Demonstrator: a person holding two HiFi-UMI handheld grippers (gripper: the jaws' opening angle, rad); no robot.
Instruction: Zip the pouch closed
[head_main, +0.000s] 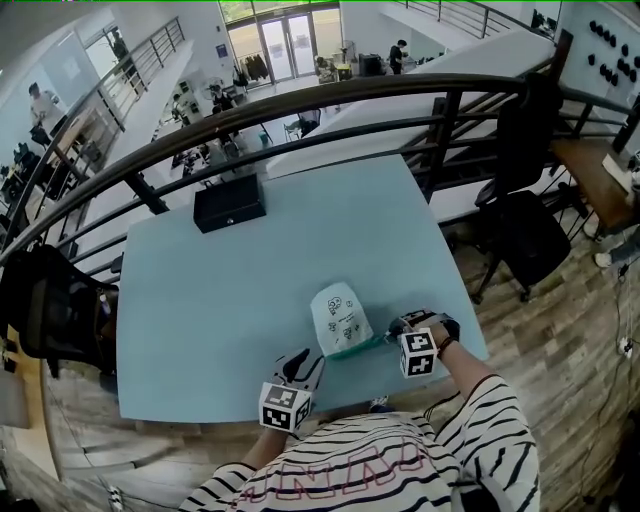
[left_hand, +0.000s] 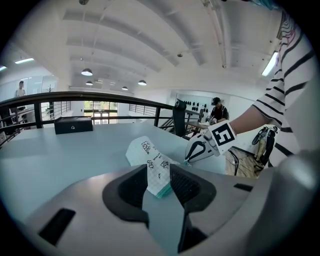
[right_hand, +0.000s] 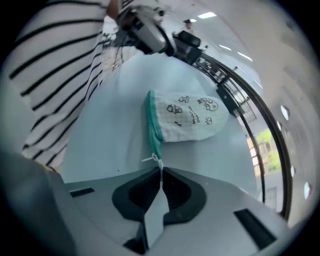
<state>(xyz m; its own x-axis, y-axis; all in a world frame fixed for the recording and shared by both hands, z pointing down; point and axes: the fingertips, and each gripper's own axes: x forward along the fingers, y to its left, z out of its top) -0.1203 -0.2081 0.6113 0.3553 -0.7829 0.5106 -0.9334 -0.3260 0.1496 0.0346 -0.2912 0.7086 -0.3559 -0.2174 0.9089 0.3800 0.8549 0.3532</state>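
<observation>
Plainly, the surface (head_main: 200, 300) is left mostly bare so the work has room. Only a black box (head_main: 229, 203) sits at its far edge, well apart from everything else and seemingly no part of this job.

The pouch (head_main: 338, 315) lies flat near the front edge, straight before the person. Its rounded end points away and its teal zip (right_hand: 152, 125) runs along the near side, between the two tools. That layout looks deliberate, since each end of the zip falls within easy reach of one hand.

The left tongs (left_hand: 159, 182) are clenched on the pouch's near corner, with cloth and teal edge pinched between the pads. I judge this grip to be an anchor, keeping the fabric taut and stopping the pouch from sliding when the slider is drawn.

The right tongs (right_hand: 161, 172) point steeply down at the zip's other end. Their jaws are nearly together, nipping the thin pull (right_hand: 156, 159), and a small pale tag sticks out sideways beside it. This looks like the start of the zipping stroke. I cannot tell how much of the zip is already meshed.

As for writing, the pouch's white checked cloth carries small black doodles and a few hand-lettered words, too small to read. The cube (head_main: 418, 353) on the right tongs shows only black-and-white square patterns and no text. No brand name is legible anywhere.
</observation>
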